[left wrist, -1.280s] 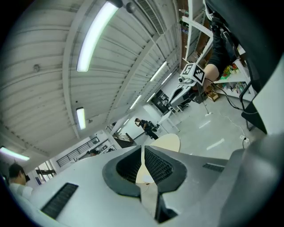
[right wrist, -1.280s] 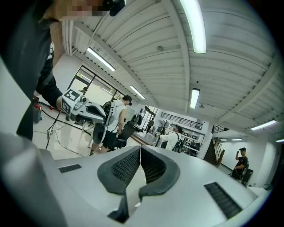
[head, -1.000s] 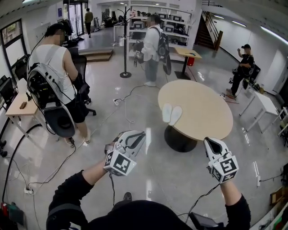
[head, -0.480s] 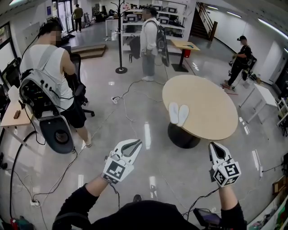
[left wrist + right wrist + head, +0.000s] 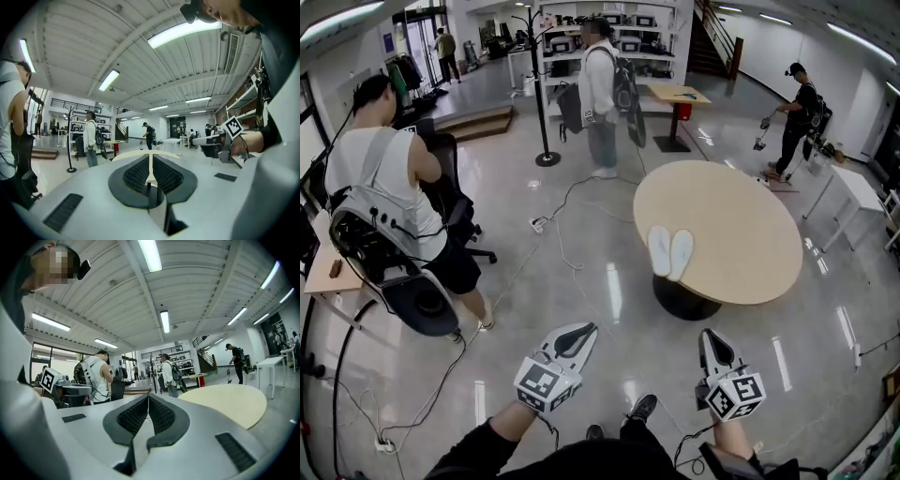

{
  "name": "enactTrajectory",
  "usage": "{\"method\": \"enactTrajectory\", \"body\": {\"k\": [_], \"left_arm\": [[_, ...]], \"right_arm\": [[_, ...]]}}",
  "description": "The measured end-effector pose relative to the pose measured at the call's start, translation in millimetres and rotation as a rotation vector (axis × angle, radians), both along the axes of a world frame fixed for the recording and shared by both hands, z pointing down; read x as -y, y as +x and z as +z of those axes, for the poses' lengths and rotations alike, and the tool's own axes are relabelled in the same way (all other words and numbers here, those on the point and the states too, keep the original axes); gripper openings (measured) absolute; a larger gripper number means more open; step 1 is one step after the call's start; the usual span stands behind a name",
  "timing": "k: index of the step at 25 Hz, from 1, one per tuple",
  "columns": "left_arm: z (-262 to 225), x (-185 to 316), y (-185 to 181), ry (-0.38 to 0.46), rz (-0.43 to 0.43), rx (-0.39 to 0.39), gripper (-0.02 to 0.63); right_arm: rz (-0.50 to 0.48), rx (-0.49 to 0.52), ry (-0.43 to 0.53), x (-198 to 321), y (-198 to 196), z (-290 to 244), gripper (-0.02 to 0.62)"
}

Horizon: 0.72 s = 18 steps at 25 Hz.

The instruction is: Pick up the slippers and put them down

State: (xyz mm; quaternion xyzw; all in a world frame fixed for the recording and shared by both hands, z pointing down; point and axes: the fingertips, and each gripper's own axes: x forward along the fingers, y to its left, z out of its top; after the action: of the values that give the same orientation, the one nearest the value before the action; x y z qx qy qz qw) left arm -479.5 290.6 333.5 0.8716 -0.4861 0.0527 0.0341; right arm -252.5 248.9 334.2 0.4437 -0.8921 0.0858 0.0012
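A pair of white slippers (image 5: 670, 251) lies side by side on the near left edge of the round beige table (image 5: 741, 225). Both grippers hang well short of the table, over the floor. My left gripper (image 5: 581, 330) is shut and holds nothing, its jaws pressed together in the left gripper view (image 5: 150, 161). My right gripper (image 5: 710, 339) is also shut and holds nothing; in the right gripper view its jaws (image 5: 147, 401) meet and the table top (image 5: 225, 401) lies ahead to the right. The slippers do not show in either gripper view.
A person with a backpack rig (image 5: 380, 225) stands at the left beside a black chair (image 5: 450, 202). Another person (image 5: 602, 89) stands beyond the table by a coat stand (image 5: 539, 84). A third (image 5: 795, 112) is at the far right. Cables (image 5: 562, 234) trail across the floor.
Both grippers have dropped lower in the head view and rolled. The view has shifted, and the table with the slippers sits a little nearer.
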Motion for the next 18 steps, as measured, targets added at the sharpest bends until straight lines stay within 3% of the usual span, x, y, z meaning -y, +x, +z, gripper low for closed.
{"method": "enactTrajectory", "body": {"k": [8,14,18], "left_arm": [[11,75,45,-0.040,-0.044,-0.062,0.038],[27,138,75,-0.044,-0.074,-0.097,0.038],[29,166,96,-0.097,-0.098,-0.129,0.038]], "right_arm": [[-0.110,0.088,-0.019,73,-1,20,0.017],[-0.147,0.086,0.008,136,12,30,0.017],[-0.148,0.060,-0.001,165,28,22,0.017]]}}
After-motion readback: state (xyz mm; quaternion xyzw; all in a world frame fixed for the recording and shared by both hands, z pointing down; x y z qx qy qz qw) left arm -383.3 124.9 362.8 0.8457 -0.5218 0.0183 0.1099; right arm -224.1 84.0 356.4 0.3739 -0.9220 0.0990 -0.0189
